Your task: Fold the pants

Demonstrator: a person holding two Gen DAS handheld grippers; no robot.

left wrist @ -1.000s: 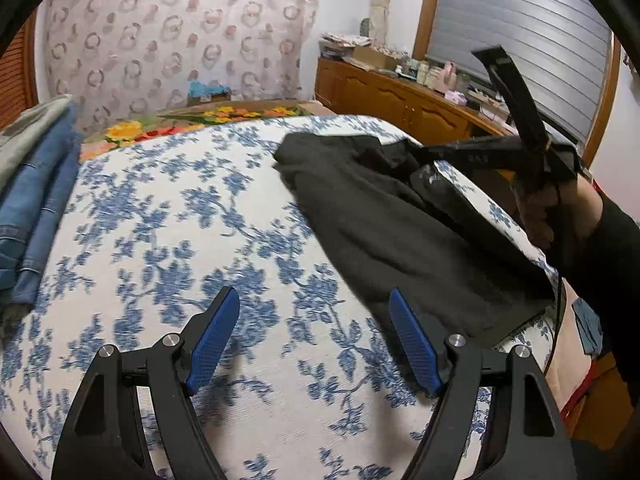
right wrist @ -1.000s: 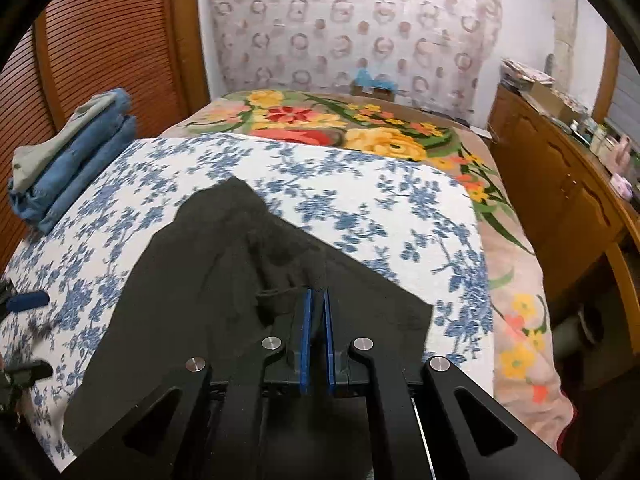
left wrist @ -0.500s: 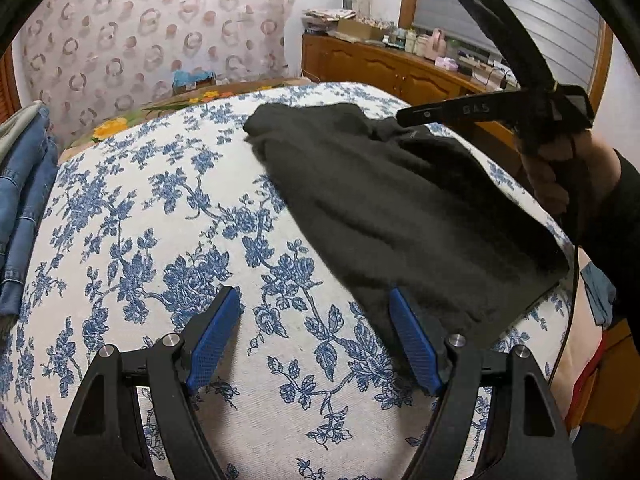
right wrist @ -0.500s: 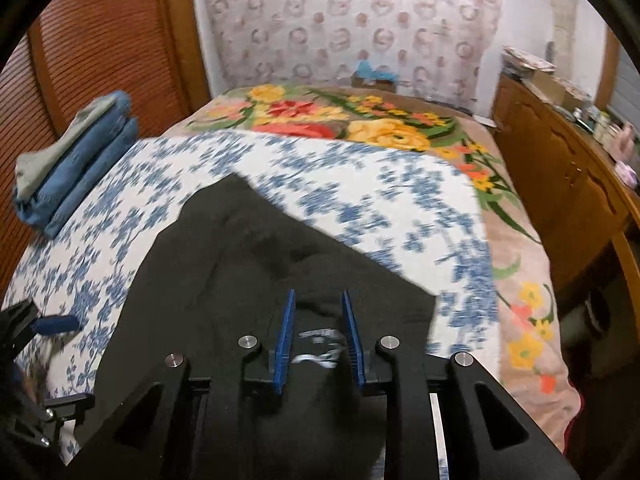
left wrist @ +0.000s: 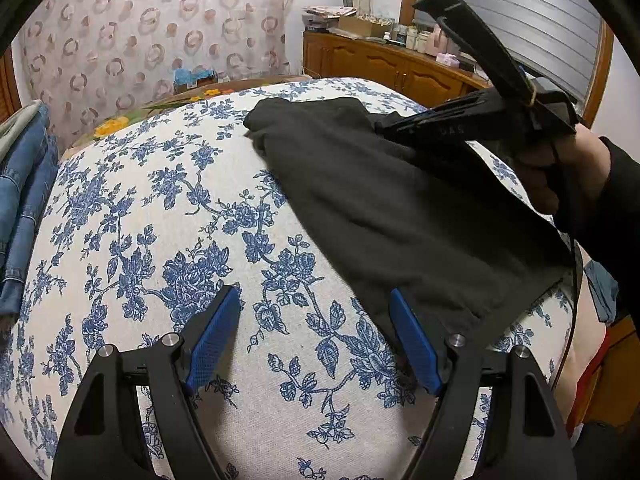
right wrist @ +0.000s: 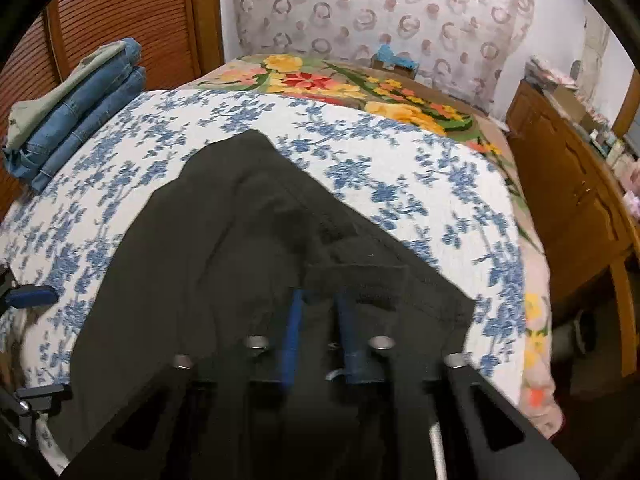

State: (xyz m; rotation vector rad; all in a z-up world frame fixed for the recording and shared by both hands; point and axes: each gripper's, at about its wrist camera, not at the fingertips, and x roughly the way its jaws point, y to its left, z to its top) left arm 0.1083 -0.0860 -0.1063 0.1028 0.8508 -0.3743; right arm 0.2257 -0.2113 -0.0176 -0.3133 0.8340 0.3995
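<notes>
Dark grey pants (left wrist: pixel 384 200) lie folded on the blue-flowered bed cover (left wrist: pixel 152 216); they also show in the right wrist view (right wrist: pixel 224 240). My left gripper (left wrist: pixel 314 320) is open and empty, low over the cover, its right finger at the pants' near edge. My right gripper (right wrist: pixel 318 312) is open by a narrow gap, right over the pants, holding nothing. From the left wrist view the right gripper (left wrist: pixel 400 130) sits on the pants' far right side, held by a hand.
A stack of folded blue jeans (right wrist: pixel 76 108) lies at the bed's left edge, by a wooden slatted door (right wrist: pixel 120 12). A bright flowered blanket (right wrist: pixel 352 88) covers the far end. A wooden cabinet (right wrist: pixel 568 184) runs along the right.
My right gripper opened and let go of the pants fabric, which dropped flat. My left gripper moved closer to the pants' near edge.
</notes>
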